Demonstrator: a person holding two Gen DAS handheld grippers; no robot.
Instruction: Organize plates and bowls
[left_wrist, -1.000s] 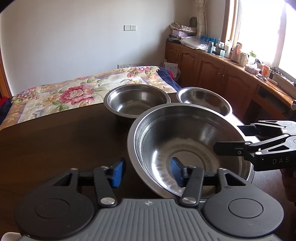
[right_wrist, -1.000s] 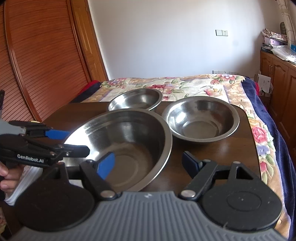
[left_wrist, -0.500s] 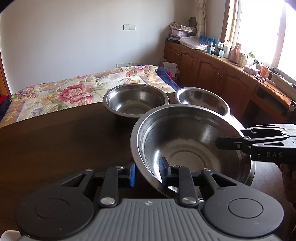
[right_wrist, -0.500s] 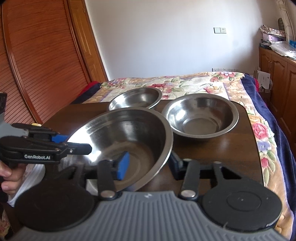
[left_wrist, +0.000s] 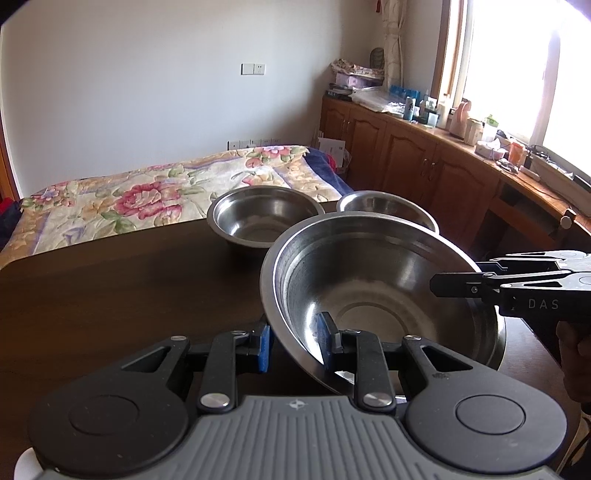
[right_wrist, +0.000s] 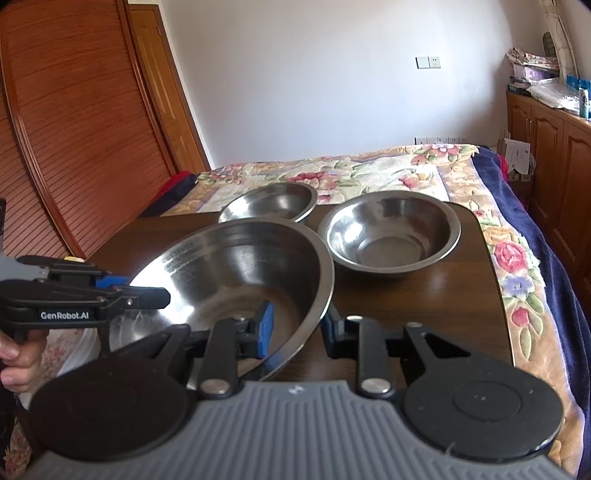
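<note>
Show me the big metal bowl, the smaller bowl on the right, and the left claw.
big metal bowl (right_wrist: 236, 273), right wrist view, on its inner wall.
smaller bowl (right_wrist: 391, 236), right wrist view, on its inside.
left claw (left_wrist: 293, 341), left wrist view, midway between its fingertips, at the big bowl's rim.

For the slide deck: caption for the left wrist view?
Both tongs grip the large steel bowl's opposite rims.
</note>
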